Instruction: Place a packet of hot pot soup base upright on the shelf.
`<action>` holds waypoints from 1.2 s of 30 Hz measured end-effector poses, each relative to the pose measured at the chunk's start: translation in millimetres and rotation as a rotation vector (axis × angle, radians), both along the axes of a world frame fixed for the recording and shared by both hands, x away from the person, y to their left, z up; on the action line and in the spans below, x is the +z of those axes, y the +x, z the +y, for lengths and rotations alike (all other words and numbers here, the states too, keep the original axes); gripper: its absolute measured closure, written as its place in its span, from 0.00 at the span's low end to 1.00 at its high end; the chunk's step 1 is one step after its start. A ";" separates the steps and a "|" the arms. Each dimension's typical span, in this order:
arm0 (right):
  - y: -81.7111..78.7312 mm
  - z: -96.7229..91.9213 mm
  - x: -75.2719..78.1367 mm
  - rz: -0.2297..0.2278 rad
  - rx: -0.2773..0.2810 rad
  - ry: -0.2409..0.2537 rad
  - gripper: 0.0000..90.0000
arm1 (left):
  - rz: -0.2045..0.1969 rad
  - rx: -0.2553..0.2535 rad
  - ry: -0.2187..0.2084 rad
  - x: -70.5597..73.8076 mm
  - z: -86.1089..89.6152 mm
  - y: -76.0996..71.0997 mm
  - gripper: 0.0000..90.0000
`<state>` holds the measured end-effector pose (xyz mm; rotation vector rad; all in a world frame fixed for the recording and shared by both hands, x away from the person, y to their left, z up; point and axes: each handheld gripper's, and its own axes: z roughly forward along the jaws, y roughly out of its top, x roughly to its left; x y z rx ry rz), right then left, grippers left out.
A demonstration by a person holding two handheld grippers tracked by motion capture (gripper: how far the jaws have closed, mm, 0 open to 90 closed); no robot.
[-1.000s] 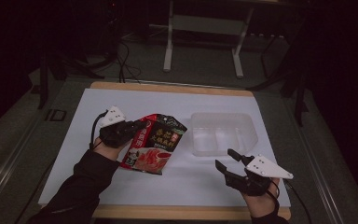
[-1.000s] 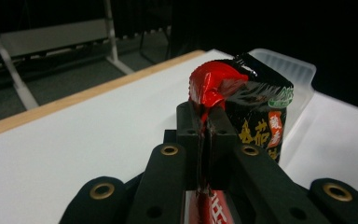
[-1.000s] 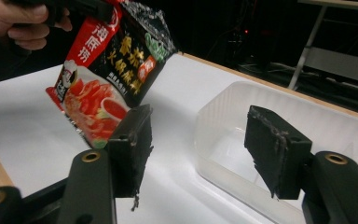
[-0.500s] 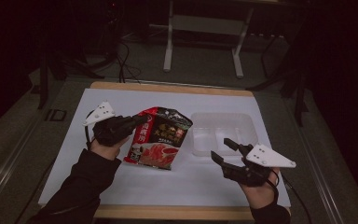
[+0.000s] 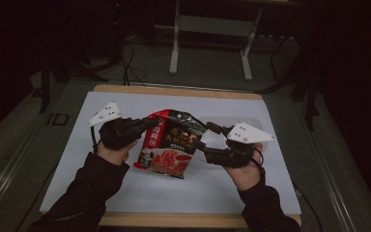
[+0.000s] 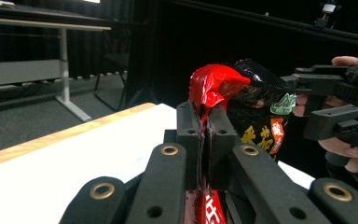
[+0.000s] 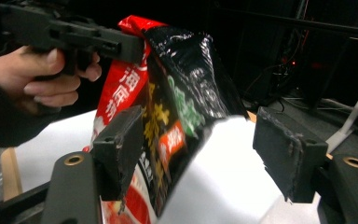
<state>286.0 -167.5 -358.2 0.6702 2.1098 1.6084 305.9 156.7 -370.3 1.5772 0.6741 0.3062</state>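
Note:
A red-and-black snack bag [image 5: 171, 145] hangs upright above the white mat [image 5: 125, 193]. My left gripper [image 5: 152, 123] is shut on the bag's red top corner, which is pinched between the jaws [image 6: 204, 130] in the left gripper view. My right gripper [image 5: 204, 137] stands at the bag's right edge, its jaws having just been opening. In the right gripper view the bag [image 7: 177, 93] lies just inside the left pad [image 7: 121, 149], and the right pad [image 7: 289, 158] is well clear of it, so the gripper [image 7: 205, 154] grips nothing.
A clear plastic tray [image 5: 232, 119] lies on the mat behind my right hand. The table's wooden edge [image 5: 174, 220] runs along the front. A metal frame with legs [image 5: 207, 43] and cables stand on the dark floor beyond the table.
The bag has risen and shifted a little right in my left gripper. My right gripper has come up and leftwards from the front right to the bag's edge, jaws wider.

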 end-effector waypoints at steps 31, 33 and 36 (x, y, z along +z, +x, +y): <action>5.8 20.1 22.2 0.036 0.056 -0.088 0.86 | 0.010 -0.098 -0.030 -1.4 -2.8 9.2 0.95; 3.2 21.7 23.9 0.021 0.047 -0.110 0.86 | 0.008 -0.108 -0.033 -2.8 -2.2 10.1 0.93; 3.0 19.8 26.1 0.019 0.050 -0.101 0.86 | 0.011 -0.129 -0.037 -1.3 -1.3 11.1 0.89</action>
